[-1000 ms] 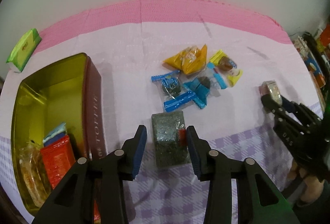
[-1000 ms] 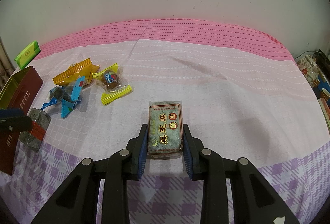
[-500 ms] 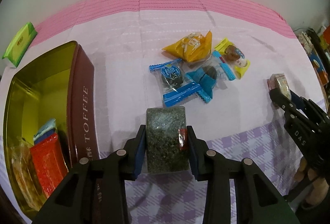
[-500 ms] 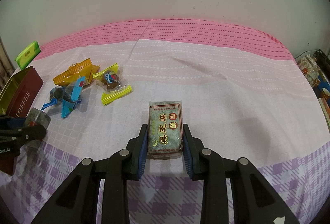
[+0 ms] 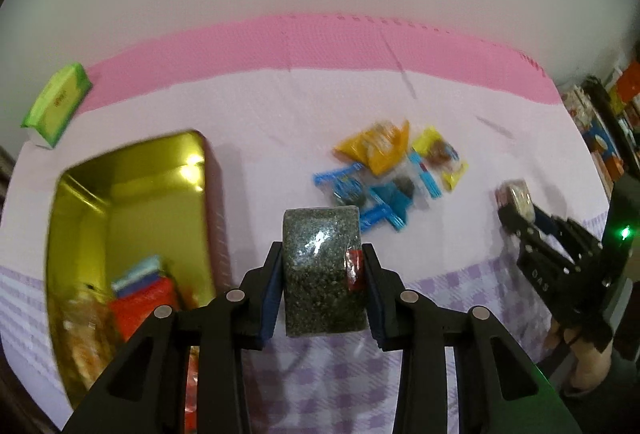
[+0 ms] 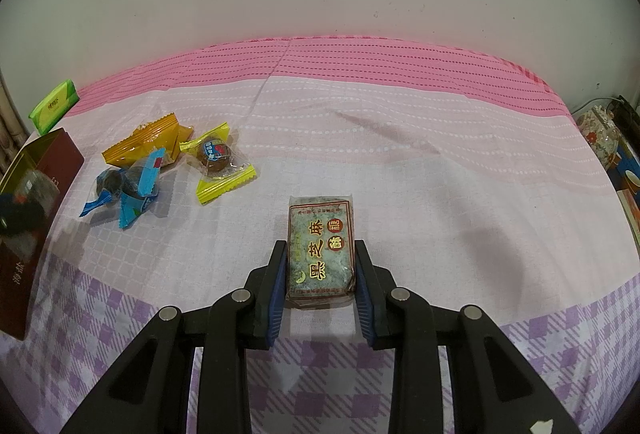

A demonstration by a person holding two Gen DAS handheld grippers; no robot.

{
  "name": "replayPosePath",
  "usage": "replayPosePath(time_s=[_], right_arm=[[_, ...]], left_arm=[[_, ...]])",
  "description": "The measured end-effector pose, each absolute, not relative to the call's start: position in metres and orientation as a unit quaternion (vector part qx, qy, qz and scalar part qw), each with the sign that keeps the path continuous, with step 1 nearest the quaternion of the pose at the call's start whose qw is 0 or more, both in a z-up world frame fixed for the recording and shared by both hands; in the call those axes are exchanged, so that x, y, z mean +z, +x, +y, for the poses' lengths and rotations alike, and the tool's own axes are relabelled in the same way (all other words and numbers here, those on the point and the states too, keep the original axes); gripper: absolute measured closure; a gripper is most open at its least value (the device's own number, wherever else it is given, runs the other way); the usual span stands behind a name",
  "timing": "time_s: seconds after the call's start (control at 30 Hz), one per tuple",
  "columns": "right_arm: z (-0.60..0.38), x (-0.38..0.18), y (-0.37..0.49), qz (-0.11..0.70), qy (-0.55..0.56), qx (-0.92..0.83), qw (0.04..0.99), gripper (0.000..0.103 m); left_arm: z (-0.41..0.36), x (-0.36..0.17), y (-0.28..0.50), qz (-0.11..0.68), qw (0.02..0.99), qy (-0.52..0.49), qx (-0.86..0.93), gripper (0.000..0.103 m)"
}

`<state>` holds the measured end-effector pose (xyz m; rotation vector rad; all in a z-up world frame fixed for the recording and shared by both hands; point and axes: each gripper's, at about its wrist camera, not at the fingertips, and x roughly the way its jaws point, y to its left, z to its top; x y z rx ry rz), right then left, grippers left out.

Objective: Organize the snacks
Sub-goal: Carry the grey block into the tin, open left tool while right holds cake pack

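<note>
My left gripper [image 5: 322, 266] is shut on a dark speckled sesame snack block [image 5: 322, 270] and holds it above the cloth, just right of the open gold tin [image 5: 132, 202]. The tin holds a red packet [image 5: 140, 308] and other wrapped snacks at its near end. My right gripper [image 6: 321, 270] is shut on a green sesame bar with gold characters [image 6: 321, 246], low over the tablecloth; it also shows in the left wrist view [image 5: 516, 200]. Loose snacks lie on the cloth: an orange packet [image 6: 144, 146], blue-wrapped sweets [image 6: 128, 188], a yellow-wrapped sweet [image 6: 218, 162].
A green tissue pack [image 6: 54, 106] lies at the far left by the wall. The tin's maroon side [image 6: 24, 258] stands at the left edge of the right wrist view. Cluttered shelves [image 5: 608, 122] and a floral teapot [image 6: 600, 128] sit beyond the table's right edge.
My left gripper closed on the speckled block, lifted it off the cloth and swung left toward the tin. My right gripper has stayed still, holding the green bar.
</note>
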<state>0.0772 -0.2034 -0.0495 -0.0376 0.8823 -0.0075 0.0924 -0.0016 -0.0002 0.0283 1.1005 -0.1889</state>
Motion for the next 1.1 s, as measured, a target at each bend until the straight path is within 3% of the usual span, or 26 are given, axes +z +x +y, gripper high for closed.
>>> replayPosePath(time_s=[0.57,1.1], right_arm=[[-0.203,-0.049,0.077,0.427,-0.018,-0.004,0.904,0.074],[-0.203,-0.049,0.077,0.427,-0.018,-0.004,0.904,0.074]], left_arm=[[0.117,-0.010,0.123,0.532,0.846,0.010,0.035,0.066],[0.152,-0.042,0.136,0.558,0.827,-0.001,0.072,0.065]])
